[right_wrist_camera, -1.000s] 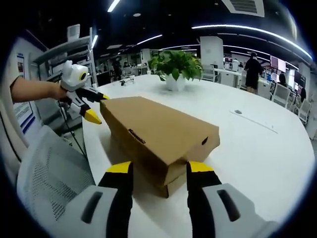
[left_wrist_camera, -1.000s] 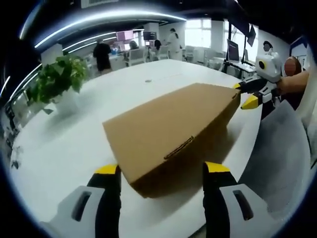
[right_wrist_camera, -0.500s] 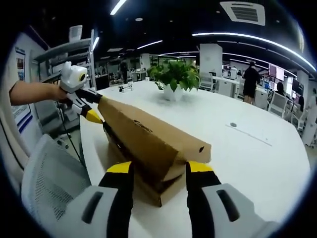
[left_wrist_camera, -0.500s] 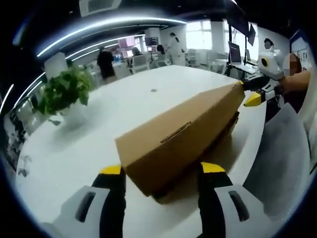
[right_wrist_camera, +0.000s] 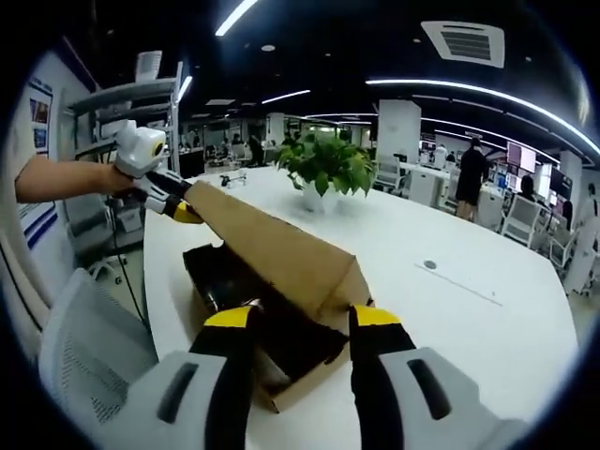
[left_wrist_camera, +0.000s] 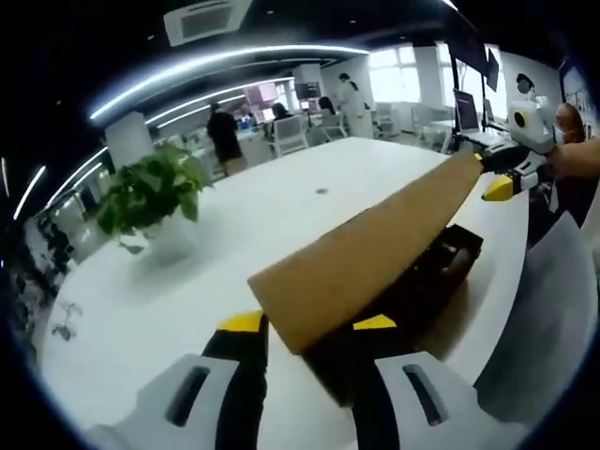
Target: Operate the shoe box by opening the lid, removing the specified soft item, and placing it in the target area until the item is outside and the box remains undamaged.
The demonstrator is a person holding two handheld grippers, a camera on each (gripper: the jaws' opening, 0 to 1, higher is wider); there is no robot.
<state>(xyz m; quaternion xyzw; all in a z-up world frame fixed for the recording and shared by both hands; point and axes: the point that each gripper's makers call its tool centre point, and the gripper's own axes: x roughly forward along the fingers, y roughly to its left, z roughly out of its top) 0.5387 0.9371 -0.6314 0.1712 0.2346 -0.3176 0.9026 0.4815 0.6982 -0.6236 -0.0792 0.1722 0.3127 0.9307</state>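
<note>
A brown cardboard shoe box (right_wrist_camera: 281, 392) lies on the white table (right_wrist_camera: 450, 319), and its lid (right_wrist_camera: 272, 248) is raised at a steep slant. The inside of the box (right_wrist_camera: 234, 286) is dark, and I cannot make out its contents. My right gripper (right_wrist_camera: 302, 317) is shut on the near end of the lid. My left gripper (right_wrist_camera: 178, 206), held by a hand, grips the far end. In the left gripper view the lid (left_wrist_camera: 375, 248) runs from my left gripper (left_wrist_camera: 309, 325) up to the right gripper (left_wrist_camera: 502, 183), above the dark box interior (left_wrist_camera: 427, 281).
A potted plant (right_wrist_camera: 328, 164) (left_wrist_camera: 155, 197) stands further in on the table. A small dark spot (right_wrist_camera: 428, 265) lies on the tabletop. A grey mesh chair (right_wrist_camera: 84, 347) (left_wrist_camera: 553, 319) stands at the table's edge beside the box. People stand among desks in the background.
The lid has swung up from nearly flat on the box to a steep slant, with both grippers rising with its ends. The dark inside of the box has come into sight.
</note>
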